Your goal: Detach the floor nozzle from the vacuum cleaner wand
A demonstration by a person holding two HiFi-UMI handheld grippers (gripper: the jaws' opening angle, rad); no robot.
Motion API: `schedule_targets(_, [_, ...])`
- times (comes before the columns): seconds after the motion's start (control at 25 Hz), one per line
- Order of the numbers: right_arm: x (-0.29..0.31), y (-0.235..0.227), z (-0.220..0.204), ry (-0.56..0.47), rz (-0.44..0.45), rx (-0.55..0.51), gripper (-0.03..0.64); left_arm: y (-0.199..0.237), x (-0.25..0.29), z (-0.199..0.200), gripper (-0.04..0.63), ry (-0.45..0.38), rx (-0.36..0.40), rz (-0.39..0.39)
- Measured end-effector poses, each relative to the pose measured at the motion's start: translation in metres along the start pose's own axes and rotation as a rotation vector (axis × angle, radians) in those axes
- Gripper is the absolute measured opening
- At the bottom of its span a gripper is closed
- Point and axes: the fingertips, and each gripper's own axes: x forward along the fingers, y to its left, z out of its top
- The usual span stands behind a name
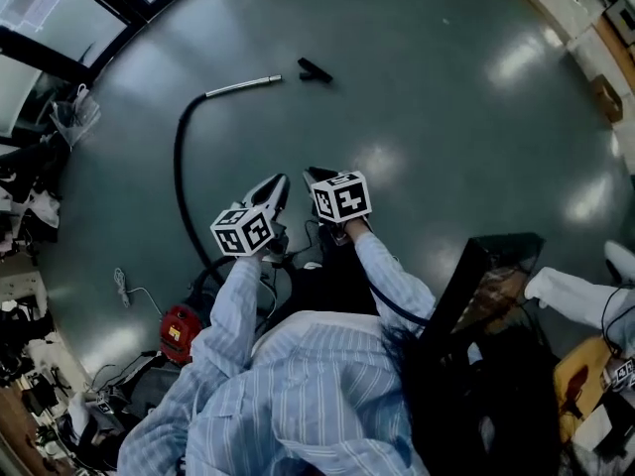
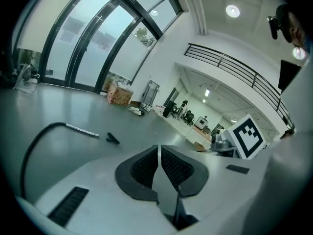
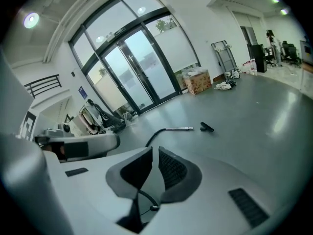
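Observation:
The small black floor nozzle (image 1: pixel 315 70) lies on the grey floor, a short gap away from the silver wand (image 1: pixel 243 86). The wand ends a black hose (image 1: pixel 180 172) that curves back toward me. Both grippers hang in the air well short of them, side by side. My left gripper (image 1: pixel 281 186) is shut with nothing between its pads. My right gripper (image 1: pixel 316 177) is shut and empty too. The left gripper view shows the wand (image 2: pixel 82 130) and nozzle (image 2: pixel 113 139) far beyond the closed gripper (image 2: pixel 159 150). The right gripper view shows the same wand (image 3: pixel 178 129) and nozzle (image 3: pixel 207 127) past its gripper (image 3: pixel 155 152).
A red vacuum body (image 1: pixel 180 331) sits on the floor by my left side with cables. A black open case (image 1: pixel 493 266) stands at my right, and another person's sleeve (image 1: pixel 575 297) reaches in there. Clutter lines the left wall (image 1: pixel 30 196). Glass doors (image 3: pixel 137 67) stand behind the wand.

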Motion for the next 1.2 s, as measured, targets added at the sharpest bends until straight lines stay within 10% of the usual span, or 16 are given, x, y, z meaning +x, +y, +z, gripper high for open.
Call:
schedule_targets(0.52, [-0.004,-0.024,0.028,0.253,0.157,-0.269,0.041,-0.012,-0.002,-0.022,0.025,-0.156,-0.257,0.218])
schedule_targets(1.2, [-0.006,-0.078,0.073,0.320,0.228,-0.339,0.040,-0.027,0.040,0.027,0.023,-0.256,-0.288,0.315])
